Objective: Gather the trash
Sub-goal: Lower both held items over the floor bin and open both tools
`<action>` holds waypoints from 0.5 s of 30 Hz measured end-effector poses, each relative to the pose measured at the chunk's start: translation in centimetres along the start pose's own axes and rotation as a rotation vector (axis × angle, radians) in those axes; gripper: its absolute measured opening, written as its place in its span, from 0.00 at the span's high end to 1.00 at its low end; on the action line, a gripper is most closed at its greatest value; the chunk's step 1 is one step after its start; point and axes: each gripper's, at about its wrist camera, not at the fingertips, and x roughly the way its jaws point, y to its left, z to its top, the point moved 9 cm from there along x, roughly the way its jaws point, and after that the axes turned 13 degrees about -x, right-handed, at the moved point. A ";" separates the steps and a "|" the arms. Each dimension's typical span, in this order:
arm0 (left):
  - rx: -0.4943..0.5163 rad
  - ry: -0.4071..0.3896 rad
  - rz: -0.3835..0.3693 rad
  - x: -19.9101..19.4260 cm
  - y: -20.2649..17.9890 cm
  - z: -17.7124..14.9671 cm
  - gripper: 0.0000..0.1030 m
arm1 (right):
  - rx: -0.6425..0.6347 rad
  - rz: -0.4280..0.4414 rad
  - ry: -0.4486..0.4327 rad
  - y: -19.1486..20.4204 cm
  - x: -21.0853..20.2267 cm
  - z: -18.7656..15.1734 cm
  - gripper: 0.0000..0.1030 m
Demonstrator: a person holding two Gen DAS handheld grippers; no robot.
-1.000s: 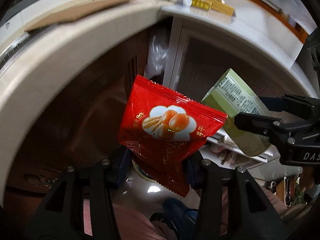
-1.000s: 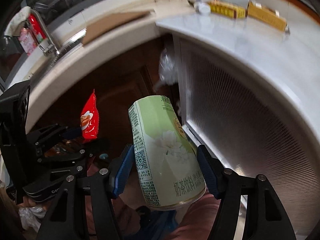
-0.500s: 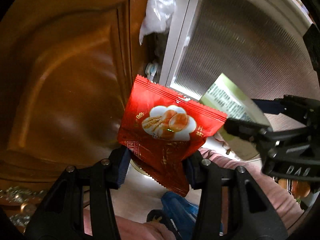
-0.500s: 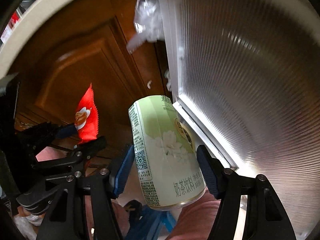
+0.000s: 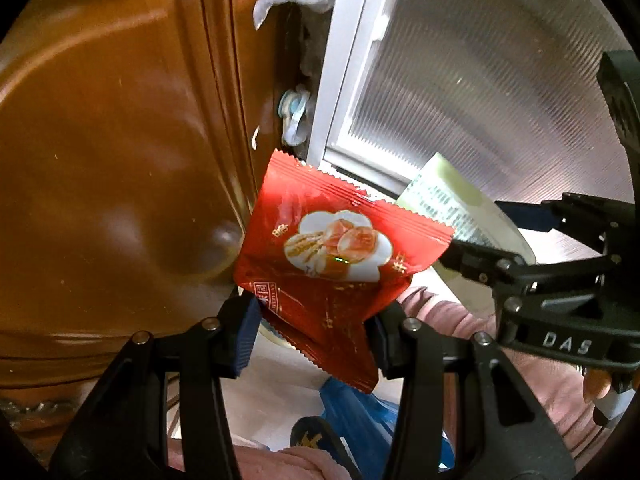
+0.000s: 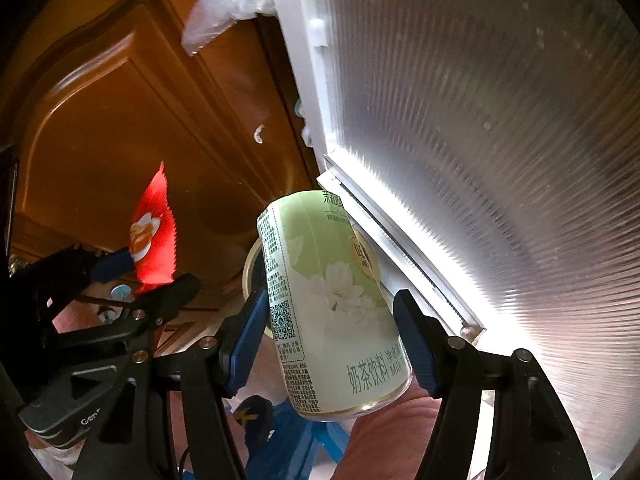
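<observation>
**A:** What did each tool have at that point?

**B:** The left gripper was clamped on a red snack wrapper, pinched by its lower corner so the packet stood up and leaned right. The right gripper was closed around a pale green milk-tea can, gripped near its base, its long axis tilted up and away from the camera.

**A:** And where would the trash go?

**B:** Probably into the round pale rim just behind and below the can in the right wrist view. I judged it the mouth of a bin, though most of it was hidden. The can sat nearly over it, so the right hand looked nearer; the wrapper hung off to the left, against the brown cabinet door.

**A:** Did the left view show that rim?

**B:** Barely; the wrapper covered it. That view did show the right gripper side-on, and the ribbed translucent panel behind it.
</observation>
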 end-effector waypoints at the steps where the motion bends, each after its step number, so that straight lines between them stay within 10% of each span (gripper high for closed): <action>1: -0.008 0.006 0.000 0.1 0.2 0.1 0.58 | 0.006 0.002 0.004 -0.2 0.3 0.1 0.37; 15: -0.123 0.055 -0.039 0.2 2.3 0.4 0.56 | 0.046 0.047 0.032 -0.9 2.9 0.5 0.37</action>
